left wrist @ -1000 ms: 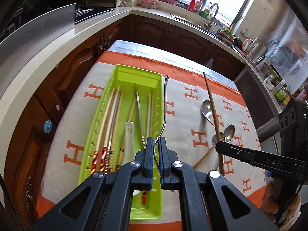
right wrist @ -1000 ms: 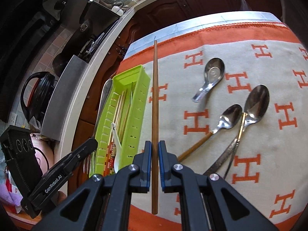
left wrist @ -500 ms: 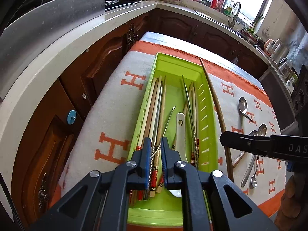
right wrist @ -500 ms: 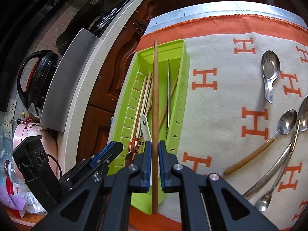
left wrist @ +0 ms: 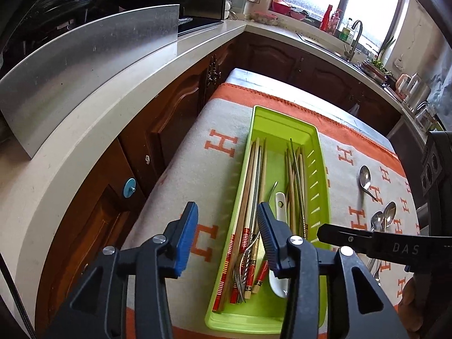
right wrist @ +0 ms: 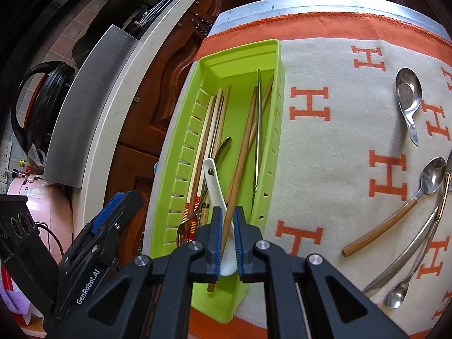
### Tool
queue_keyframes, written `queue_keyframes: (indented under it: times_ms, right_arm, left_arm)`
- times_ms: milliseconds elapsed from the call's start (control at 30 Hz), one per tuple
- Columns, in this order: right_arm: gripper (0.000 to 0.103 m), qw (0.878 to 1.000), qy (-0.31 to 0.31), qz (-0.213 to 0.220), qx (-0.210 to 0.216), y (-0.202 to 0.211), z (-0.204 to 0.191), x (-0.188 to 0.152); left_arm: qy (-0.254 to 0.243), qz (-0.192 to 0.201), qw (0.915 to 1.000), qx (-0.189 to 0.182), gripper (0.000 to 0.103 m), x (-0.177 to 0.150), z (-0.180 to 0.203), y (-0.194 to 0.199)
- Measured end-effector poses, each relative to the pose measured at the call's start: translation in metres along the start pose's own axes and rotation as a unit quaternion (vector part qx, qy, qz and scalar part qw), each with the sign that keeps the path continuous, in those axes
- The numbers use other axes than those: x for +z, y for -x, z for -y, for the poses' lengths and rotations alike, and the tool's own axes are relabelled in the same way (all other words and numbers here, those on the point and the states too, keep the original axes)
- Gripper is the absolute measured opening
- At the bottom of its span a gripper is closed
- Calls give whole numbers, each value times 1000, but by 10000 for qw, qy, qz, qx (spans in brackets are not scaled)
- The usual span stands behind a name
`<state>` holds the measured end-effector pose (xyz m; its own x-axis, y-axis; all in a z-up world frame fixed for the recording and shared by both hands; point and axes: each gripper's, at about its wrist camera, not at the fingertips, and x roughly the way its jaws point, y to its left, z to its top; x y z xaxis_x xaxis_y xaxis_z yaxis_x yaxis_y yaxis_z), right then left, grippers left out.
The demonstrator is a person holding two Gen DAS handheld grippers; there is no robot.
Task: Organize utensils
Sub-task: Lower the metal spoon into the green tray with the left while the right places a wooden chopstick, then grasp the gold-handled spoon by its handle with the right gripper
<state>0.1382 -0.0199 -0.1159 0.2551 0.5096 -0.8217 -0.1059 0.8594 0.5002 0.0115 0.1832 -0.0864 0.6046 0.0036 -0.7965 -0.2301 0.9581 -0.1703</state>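
Pinching brown chopstick (right wrist: 240, 166) btwn right gripper (right wrist: 226, 237) fingers over green tray (right wrist: 271, 130), left gripper (left wrist: 226, 234) fingers apart, empty.

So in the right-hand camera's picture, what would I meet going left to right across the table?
Green tray → white spoon inside it → brown chopstick in the claw → wooden-handled spoon on the cloth.

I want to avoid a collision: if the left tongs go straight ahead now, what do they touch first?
Probably the chopsticks lying in the green tray, just ahead of the open left tongs; depth is unclear.
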Motion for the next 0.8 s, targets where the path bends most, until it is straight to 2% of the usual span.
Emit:
queue_keyframes:
  times_ms: [167, 333, 500, 667, 800]
  right_arm:
    - [8, 9996, 226, 142, -74, 8, 2, -8]
    - [8, 9964, 590, 391, -474, 22, 4, -21]
    - [8, 9940, 738, 560, -585, 35, 14, -30]
    - [8, 9902, 890, 782, -740, 52, 27, -40]
    - [8, 9885, 858, 947, -806, 67, 44, -47]
  left_arm:
    - [-33, -165, 9999, -31, 43, -6, 4, -6]
    - [-216, -242, 9994, -81, 46, -11, 18, -6]
    - [-454, -246, 9986, -116, 48, -13, 37, -3]
    - [-683, -307, 9967, -311, 49, -15, 59, 0]
    - [-908, -323, 9939, -530, 56, -18, 82, 4]
